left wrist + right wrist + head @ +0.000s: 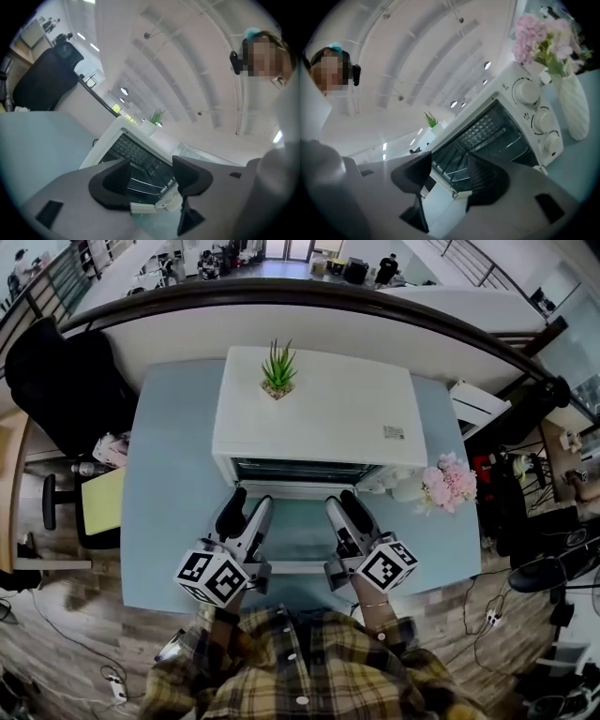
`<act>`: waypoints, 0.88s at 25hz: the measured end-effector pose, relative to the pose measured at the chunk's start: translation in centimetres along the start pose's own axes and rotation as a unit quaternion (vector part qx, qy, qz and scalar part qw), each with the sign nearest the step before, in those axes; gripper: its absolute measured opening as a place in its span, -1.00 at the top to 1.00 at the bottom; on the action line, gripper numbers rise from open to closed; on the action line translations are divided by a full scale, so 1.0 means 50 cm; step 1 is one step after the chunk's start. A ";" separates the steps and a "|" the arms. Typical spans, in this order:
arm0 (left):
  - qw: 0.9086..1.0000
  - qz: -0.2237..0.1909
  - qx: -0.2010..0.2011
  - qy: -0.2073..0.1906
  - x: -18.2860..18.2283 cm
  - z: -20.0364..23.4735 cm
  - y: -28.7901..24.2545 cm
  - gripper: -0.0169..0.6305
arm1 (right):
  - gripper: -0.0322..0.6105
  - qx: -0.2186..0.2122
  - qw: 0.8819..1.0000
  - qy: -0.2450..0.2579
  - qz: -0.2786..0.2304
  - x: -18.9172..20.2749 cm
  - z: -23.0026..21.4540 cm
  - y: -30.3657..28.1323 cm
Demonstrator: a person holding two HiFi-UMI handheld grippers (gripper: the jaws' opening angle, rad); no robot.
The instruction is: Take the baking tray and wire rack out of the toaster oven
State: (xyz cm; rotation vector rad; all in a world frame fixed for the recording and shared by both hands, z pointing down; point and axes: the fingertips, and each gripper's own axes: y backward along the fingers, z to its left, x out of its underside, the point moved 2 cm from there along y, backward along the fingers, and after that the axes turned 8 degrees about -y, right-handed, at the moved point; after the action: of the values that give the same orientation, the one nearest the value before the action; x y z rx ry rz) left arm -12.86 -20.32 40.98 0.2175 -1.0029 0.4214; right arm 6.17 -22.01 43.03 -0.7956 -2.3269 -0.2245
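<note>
A white toaster oven (314, 409) stands on the blue table (169, 484) with its glass door (295, 535) folded down toward me. Wire bars of the rack (487, 133) show inside the dark cavity (300, 470), and the rack (133, 152) also shows in the left gripper view. I cannot pick out the baking tray for sure. My left gripper (249, 504) (152, 176) hovers open over the door's left side. Over the door's right side my right gripper (342, 502) (450, 173) is open too. Nothing sits between either pair of jaws.
A small potted plant (277, 371) sits on the oven's top. Pink flowers in a white vase (448, 484) stand right of the oven, beside its knobs (527, 91). A black chair (56, 381) is left of the table. The door handle (295, 567) lies nearest me.
</note>
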 end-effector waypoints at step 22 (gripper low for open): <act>0.971 -0.042 0.013 0.237 0.146 0.120 -0.148 0.23 | 0.35 -0.038 0.967 -0.247 -0.053 0.060 -0.148 -0.141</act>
State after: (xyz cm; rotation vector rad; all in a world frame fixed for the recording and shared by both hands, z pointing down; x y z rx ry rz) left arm -10.84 -27.40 50.44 0.1709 -0.5176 0.3862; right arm 4.12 -28.84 50.97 -0.8384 -2.8497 -0.1750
